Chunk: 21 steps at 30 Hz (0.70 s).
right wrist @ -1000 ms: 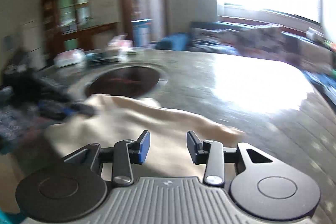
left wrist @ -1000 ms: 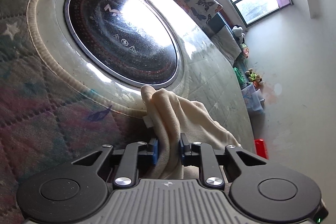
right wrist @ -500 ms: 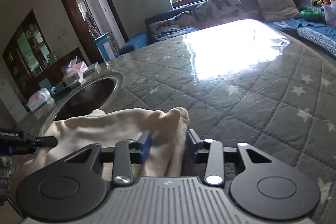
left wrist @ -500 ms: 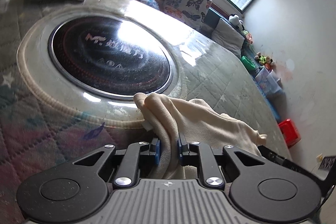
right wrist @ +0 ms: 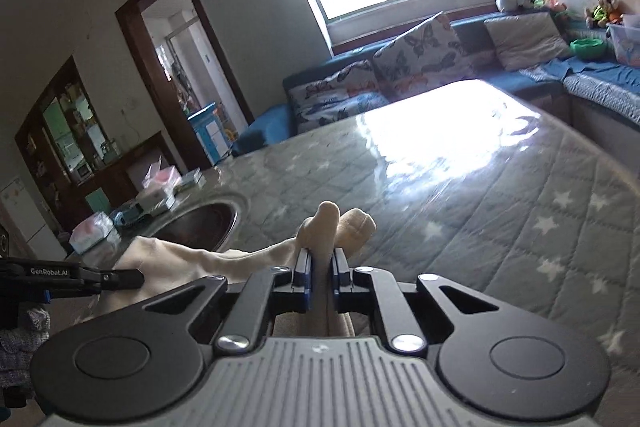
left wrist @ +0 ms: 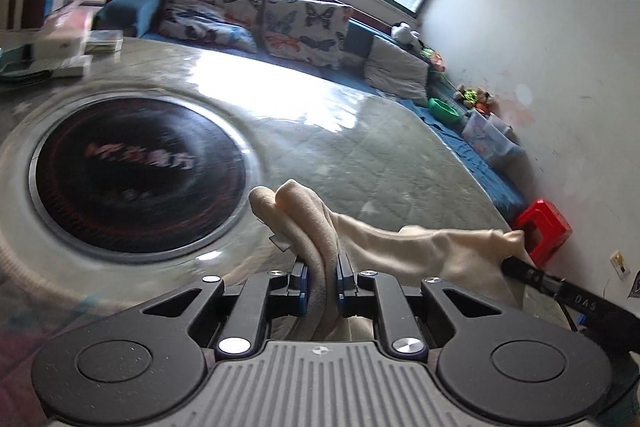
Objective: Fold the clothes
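Both the left gripper (left wrist: 322, 283) and right gripper (right wrist: 321, 281) clamp the cream garment (left wrist: 420, 247); keep its held edge taut and level.

Left hand-held gripper (left wrist: 322, 277) clamped on cloth (left wrist: 420, 247), right hand-held gripper (right wrist: 321, 277) clamped on the cloth's other end, both raised, side by side

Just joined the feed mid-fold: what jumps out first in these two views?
The cream garment, stretched between both grippers: the left gripper and right gripper each pinch a bunched end. Behind it, a round black cooktop sits sunk in the quilted table, with window glare across its far half.
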Available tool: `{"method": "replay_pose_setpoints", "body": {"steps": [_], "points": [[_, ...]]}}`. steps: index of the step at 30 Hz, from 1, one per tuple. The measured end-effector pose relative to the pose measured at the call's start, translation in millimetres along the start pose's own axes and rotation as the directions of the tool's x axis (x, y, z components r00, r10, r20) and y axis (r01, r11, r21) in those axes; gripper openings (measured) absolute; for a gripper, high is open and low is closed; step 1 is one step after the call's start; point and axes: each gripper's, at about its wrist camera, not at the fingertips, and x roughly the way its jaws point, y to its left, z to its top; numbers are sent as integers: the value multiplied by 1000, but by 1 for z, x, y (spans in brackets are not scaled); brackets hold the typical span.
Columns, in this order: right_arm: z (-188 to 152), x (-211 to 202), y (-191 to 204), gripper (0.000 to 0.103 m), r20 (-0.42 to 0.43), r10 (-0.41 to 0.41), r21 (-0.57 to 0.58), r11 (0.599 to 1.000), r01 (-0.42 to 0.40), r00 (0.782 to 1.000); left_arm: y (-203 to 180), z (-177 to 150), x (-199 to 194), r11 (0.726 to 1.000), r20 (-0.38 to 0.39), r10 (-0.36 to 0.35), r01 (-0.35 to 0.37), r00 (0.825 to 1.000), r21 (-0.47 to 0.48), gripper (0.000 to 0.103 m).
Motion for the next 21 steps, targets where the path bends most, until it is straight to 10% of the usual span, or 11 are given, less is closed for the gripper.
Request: {"method": "replay_pose_setpoints", "body": {"steps": [21], "points": [[46, -27, -95, 8, 104, -283, 29, 959, 282, 954, -111, 25, 119, 981, -110, -93, 110, 990, 159, 14]]}}
